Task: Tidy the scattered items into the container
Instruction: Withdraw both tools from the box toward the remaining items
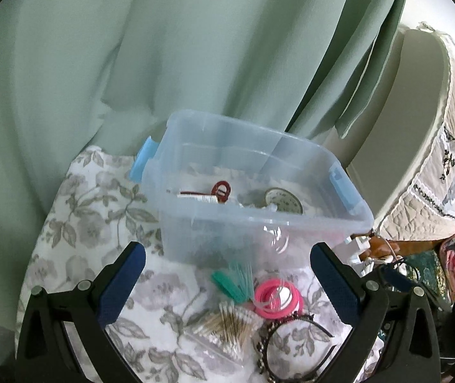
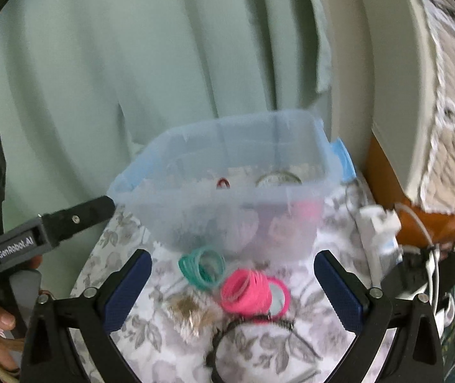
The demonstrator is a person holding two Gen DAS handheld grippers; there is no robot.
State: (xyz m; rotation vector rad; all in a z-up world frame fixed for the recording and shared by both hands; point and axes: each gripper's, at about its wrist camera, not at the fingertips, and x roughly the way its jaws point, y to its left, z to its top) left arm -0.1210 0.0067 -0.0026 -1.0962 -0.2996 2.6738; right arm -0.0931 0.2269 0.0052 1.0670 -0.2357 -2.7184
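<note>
Floral cloth covers the table (image 1: 77,217), 2 hand-held grippers hovering over scattered items.
Left hand-held gripper (image 1: 227,274) and right hand-held gripper (image 2: 232,282) gape apart, empty; nearest a black headband (image 1: 291,328), then cotton swabs (image 1: 227,322), pink hair ties (image 1: 275,298), green hair ties (image 2: 202,266), then the clear container (image 1: 259,191).

We find the tub (image 1: 259,220) open at the top, so a gripper could drop in from above past its rim. Its near wall blocks a level approach. Just in front, teal bands (image 2: 202,266), pink bands (image 2: 246,290), cotton swabs (image 1: 227,325) and a headband (image 1: 291,335) crowd the cloth (image 1: 77,223). The curtain (image 1: 163,48) closes off the back, and cables (image 2: 431,255) clutter the right.
</note>
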